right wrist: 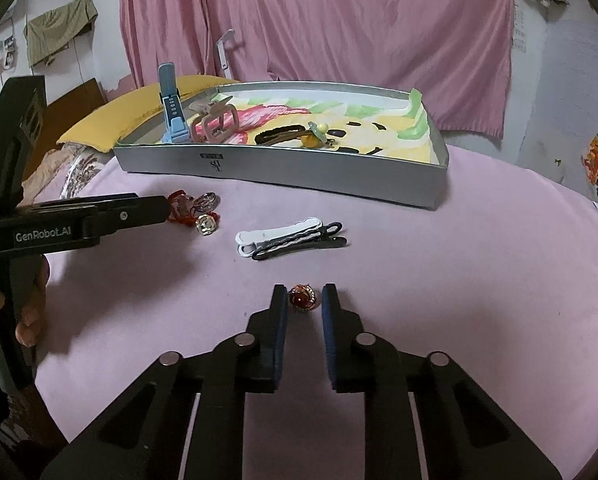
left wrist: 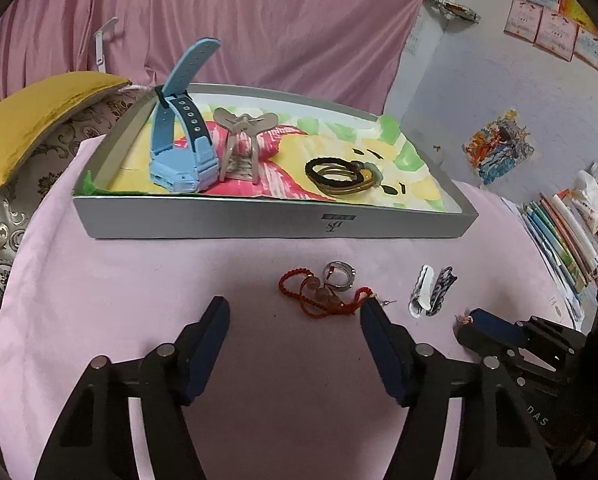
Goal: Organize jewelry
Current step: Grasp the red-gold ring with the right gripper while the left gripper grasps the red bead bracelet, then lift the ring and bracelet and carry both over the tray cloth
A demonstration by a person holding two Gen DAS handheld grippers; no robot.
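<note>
A grey tray [left wrist: 259, 220] [right wrist: 299, 176] on the pink cloth holds a blue watch [left wrist: 179, 152] [right wrist: 173, 112], a beige claw clip [left wrist: 241, 148] [right wrist: 215, 122] and dark hair ties [left wrist: 339, 176] [right wrist: 287, 134]. My left gripper [left wrist: 293, 316] is open just before a red cord bracelet [left wrist: 319, 296] [right wrist: 181, 208] and a silver ring [left wrist: 339, 276]. My right gripper [right wrist: 305, 300] is open, its fingers either side of a red-stone ring [right wrist: 303, 298] lying on the cloth. White and black hair clips [left wrist: 431, 290] [right wrist: 291, 238] lie between the grippers.
A gold round earring [right wrist: 206, 224] lies by the bracelet. A yellow pillow [left wrist: 31, 116] lies left of the tray. A pink curtain [left wrist: 259, 20] hangs behind. Books [left wrist: 559, 240] are stacked at the right.
</note>
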